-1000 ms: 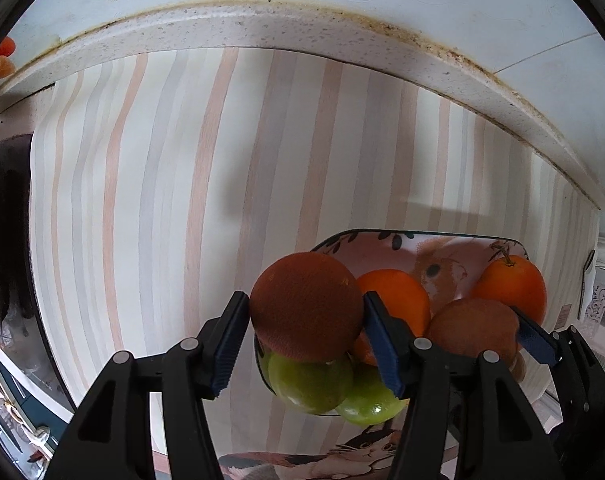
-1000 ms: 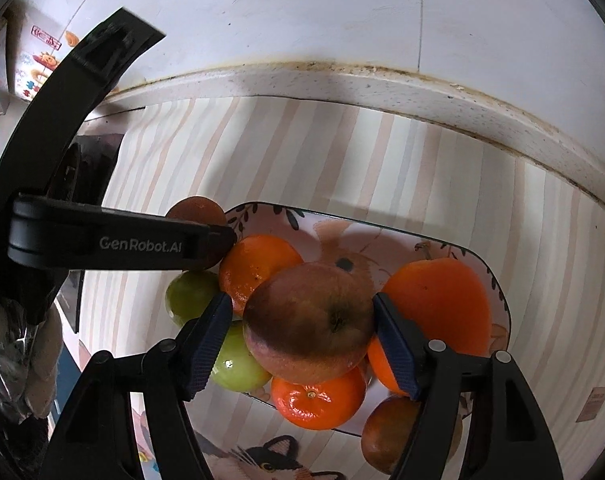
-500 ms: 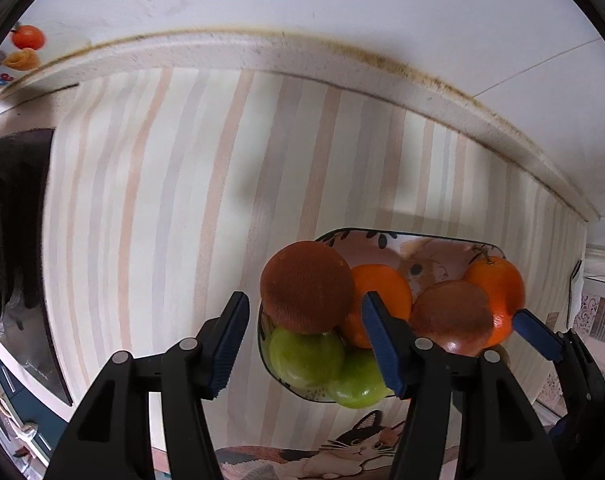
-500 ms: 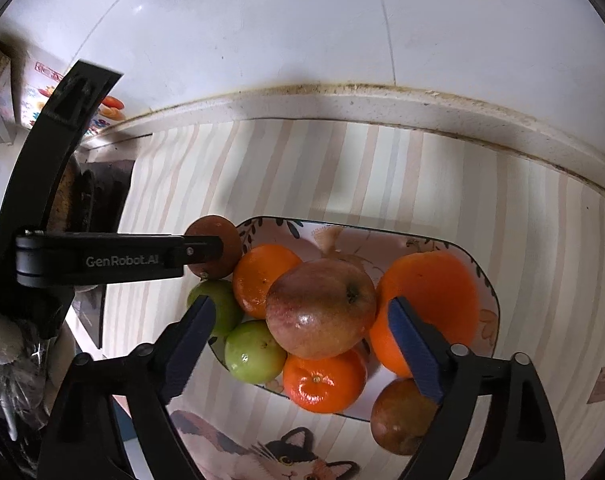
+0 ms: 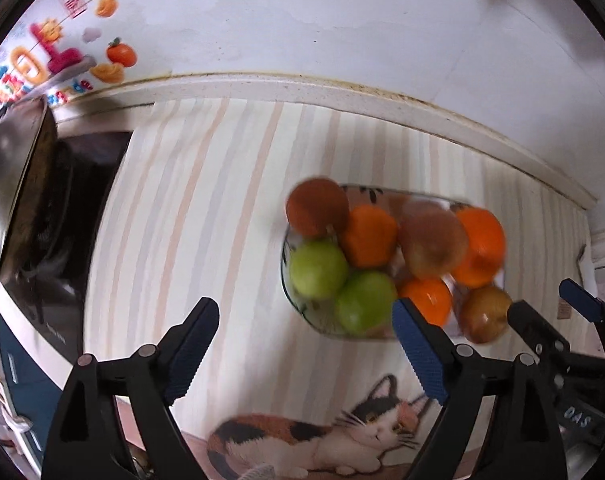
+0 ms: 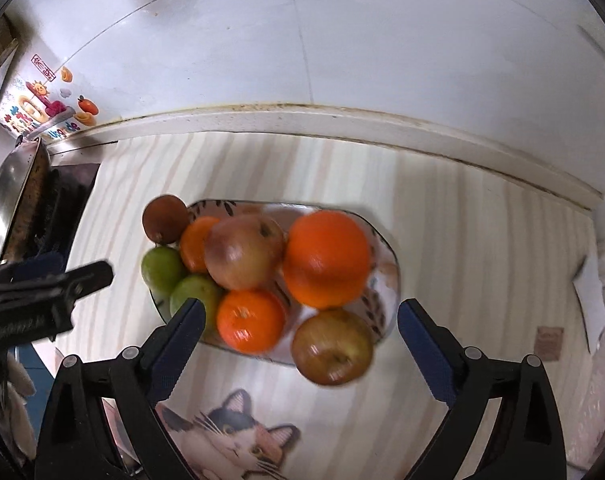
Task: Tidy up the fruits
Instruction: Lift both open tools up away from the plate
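A patterned oval plate (image 6: 387,280) on the striped cloth holds a pile of fruit: a brown round fruit (image 6: 164,219) at its left end, two green apples (image 6: 161,266), a reddish apple (image 6: 242,251) on top, a big orange (image 6: 326,258), a small orange (image 6: 249,320) and another apple (image 6: 331,346) at the near rim. In the left wrist view the brown fruit (image 5: 317,208) and plate (image 5: 292,312) lie ahead. My left gripper (image 5: 304,344) is open and empty, pulled back above the cloth. My right gripper (image 6: 300,338) is open and empty, above the plate's near side.
A metal wok (image 5: 10,184) sits on a black stove (image 5: 74,208) at the left. The white tiled wall (image 6: 342,40) and counter backsplash (image 6: 302,120) run behind the plate. The cloth has a cat print (image 6: 230,436) at its near edge.
Both grippers opened and let go: the left released the brown fruit at the plate's left end, the right released the reddish apple on the pile. Both have pulled back and up.
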The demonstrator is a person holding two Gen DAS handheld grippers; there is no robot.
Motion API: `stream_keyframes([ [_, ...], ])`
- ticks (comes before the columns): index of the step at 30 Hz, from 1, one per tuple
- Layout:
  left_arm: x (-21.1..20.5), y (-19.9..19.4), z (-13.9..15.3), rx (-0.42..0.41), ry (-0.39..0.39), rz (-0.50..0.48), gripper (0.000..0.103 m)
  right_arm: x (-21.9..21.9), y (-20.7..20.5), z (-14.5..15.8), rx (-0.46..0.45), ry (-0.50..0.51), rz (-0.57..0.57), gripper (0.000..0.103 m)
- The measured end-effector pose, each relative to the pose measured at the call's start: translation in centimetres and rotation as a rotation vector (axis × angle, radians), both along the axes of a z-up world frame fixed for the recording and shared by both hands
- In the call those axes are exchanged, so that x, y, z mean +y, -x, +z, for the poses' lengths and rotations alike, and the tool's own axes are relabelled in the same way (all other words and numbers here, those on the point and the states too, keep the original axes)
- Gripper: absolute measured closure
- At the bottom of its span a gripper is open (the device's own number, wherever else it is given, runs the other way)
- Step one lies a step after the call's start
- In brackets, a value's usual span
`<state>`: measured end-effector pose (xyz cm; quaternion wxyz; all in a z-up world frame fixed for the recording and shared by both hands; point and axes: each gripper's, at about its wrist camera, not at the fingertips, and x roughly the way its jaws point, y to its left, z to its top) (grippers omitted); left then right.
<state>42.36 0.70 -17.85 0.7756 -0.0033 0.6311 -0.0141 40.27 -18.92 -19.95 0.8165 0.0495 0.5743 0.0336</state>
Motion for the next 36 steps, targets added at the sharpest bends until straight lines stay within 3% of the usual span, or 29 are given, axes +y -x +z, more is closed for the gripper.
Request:
stream_keyframes([
  [10,-2.0,5.9,2.6,-0.073,0.015,-0.011,0.014,-1.6,6.0,3.2,-0.066,-0.016,-0.021,0.004],
  [22,-2.9,12.5,9.3,-0.243,0.003,-0.032,0.014,-3.0,13.0,9.6,-0.200,-0.002,-0.013,0.004],
  [36,-3.0,17.3,13.4,-0.327,0.023,-0.046,0.014,-3.7,18.6,16.4,-0.333,-0.031,-0.004,0.004],
])
